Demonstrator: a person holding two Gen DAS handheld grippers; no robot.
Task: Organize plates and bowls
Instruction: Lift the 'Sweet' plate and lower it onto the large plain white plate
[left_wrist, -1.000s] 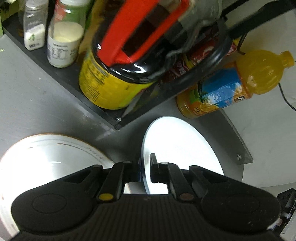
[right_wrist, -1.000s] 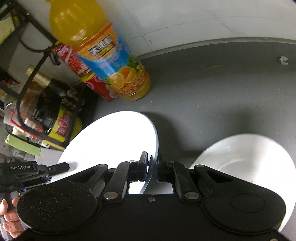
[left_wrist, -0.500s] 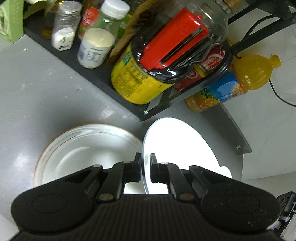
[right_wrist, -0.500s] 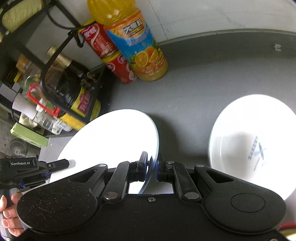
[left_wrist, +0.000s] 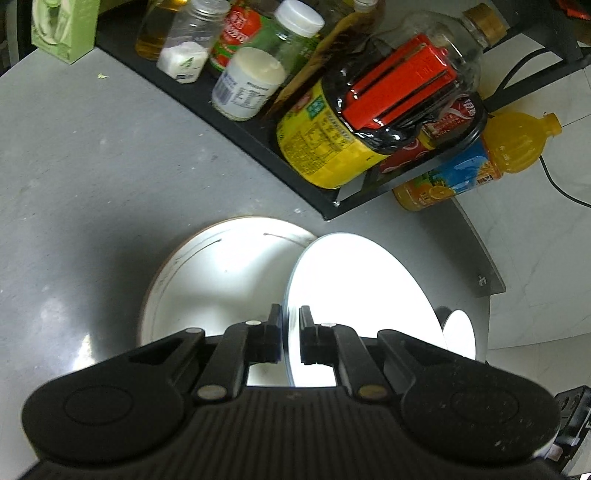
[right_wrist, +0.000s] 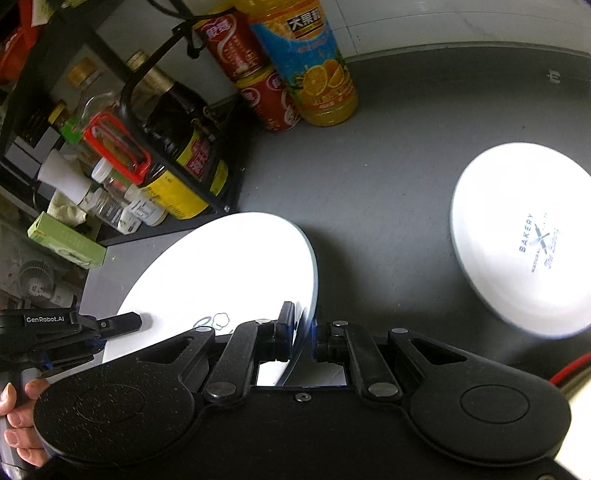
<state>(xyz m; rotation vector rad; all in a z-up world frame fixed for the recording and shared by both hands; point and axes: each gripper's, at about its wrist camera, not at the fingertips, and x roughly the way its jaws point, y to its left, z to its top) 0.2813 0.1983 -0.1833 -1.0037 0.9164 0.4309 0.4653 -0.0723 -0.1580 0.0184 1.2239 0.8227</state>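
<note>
You hold one white plate (left_wrist: 354, 295) edge-on, both the left gripper (left_wrist: 290, 334) and right gripper (right_wrist: 303, 334) pinching its rim. Step in hand: stacking. Lower it flat onto the brown-rimmed plate (left_wrist: 207, 280) at left; the "BAKERY" bowl (right_wrist: 528, 240) waits at right.

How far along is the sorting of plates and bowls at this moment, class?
Nothing looks stacked yet. In hand: both tongs, the left and the right, clamp opposite edges of one flat white plate, held above the grey counter. Left to do: set that plate down, then deal with the brown-rimmed bowl under it and the bowl with BAKERY lettering sitting apart.
</note>
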